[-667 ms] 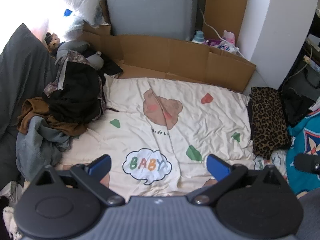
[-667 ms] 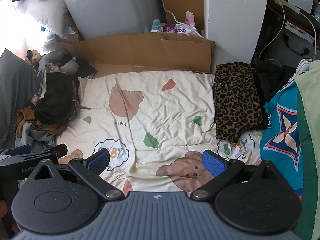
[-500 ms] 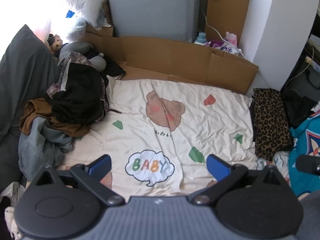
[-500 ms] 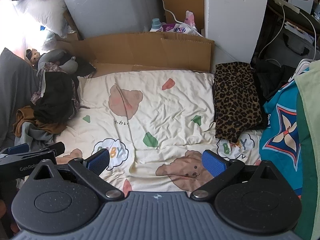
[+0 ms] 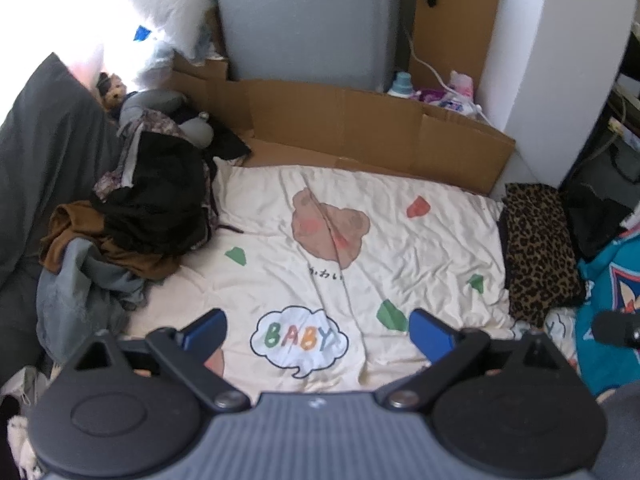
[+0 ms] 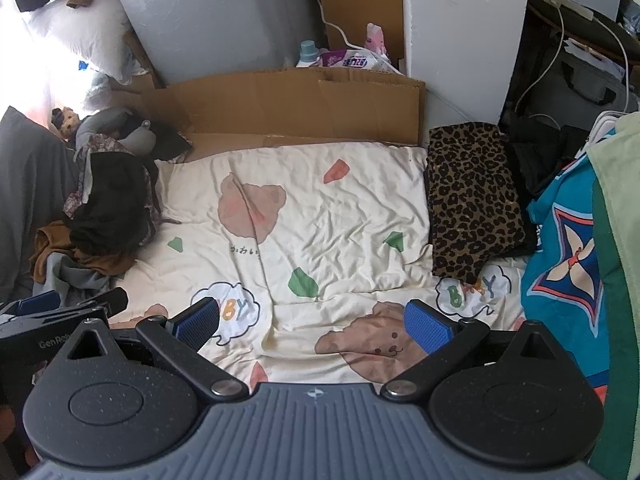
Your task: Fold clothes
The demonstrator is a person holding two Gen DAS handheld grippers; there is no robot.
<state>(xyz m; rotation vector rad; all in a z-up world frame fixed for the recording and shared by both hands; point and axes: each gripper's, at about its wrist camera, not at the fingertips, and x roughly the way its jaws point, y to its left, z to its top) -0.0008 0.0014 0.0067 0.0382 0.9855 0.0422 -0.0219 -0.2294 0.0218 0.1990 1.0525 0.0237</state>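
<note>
Hovering wide open and empty-handed over the bed sheet (image 5: 420,248), the left tool (image 5: 318,330) and right tool (image 6: 312,322) had one leopard-print garment (image 6: 474,196) folded ahead-right — the heap of unfolded clothes (image 5: 132,216) ahead-left seemingly untouched.
</note>
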